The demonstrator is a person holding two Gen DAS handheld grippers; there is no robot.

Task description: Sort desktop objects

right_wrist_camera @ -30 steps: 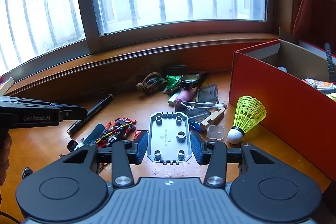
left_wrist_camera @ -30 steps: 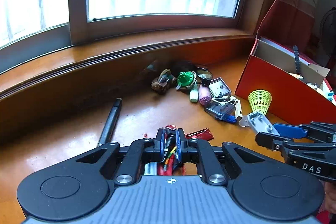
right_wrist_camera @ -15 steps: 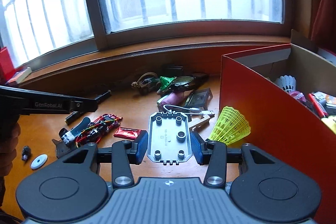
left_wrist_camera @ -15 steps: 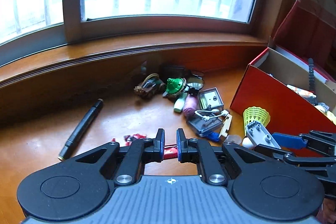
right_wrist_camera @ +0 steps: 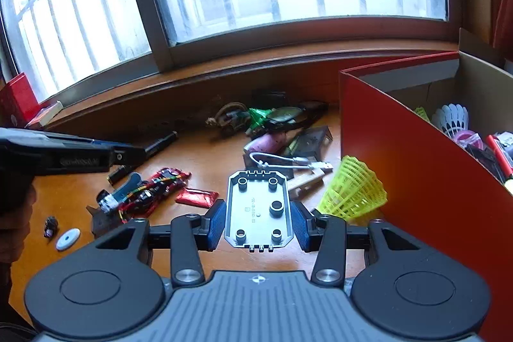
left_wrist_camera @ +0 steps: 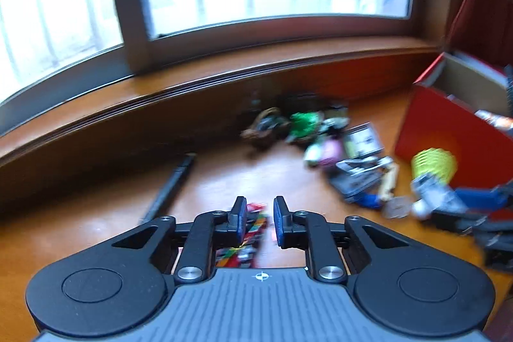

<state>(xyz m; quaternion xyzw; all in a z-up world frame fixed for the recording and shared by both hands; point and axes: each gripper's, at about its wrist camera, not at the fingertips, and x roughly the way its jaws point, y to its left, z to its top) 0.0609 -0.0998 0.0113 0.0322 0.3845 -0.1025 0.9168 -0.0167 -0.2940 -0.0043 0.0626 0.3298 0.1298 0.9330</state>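
The right gripper (right_wrist_camera: 259,221) is clamped on a grey plate (right_wrist_camera: 258,210): flat moulded plastic with chamfered corners, round bosses near each corner and small notches along its short edges. The ribbed blue pads (right_wrist_camera: 214,221) press on its two long sides, and it is held off the desk (right_wrist_camera: 208,162), just left of the red box (right_wrist_camera: 400,169).

The left gripper (left_wrist_camera: 259,218) holds nothing; its jaws stand a little apart, a narrow gap between the blue pads. Below it lies a tangle of red circuit and coloured wires (right_wrist_camera: 150,193), with a shiny red foil wrapper (right_wrist_camera: 196,197) beside it.

The desk is glossy orange-brown wood. A yellow mesh shuttlecock (right_wrist_camera: 354,189) leans against the box's smooth red wall; inside the box, bare brown cardboard, sits a white feather shuttlecock (right_wrist_camera: 453,119) among other small things. A black pen (left_wrist_camera: 170,185) lies towards the sill. A white cable (right_wrist_camera: 282,161) loops behind the plate. The left view is blurred.
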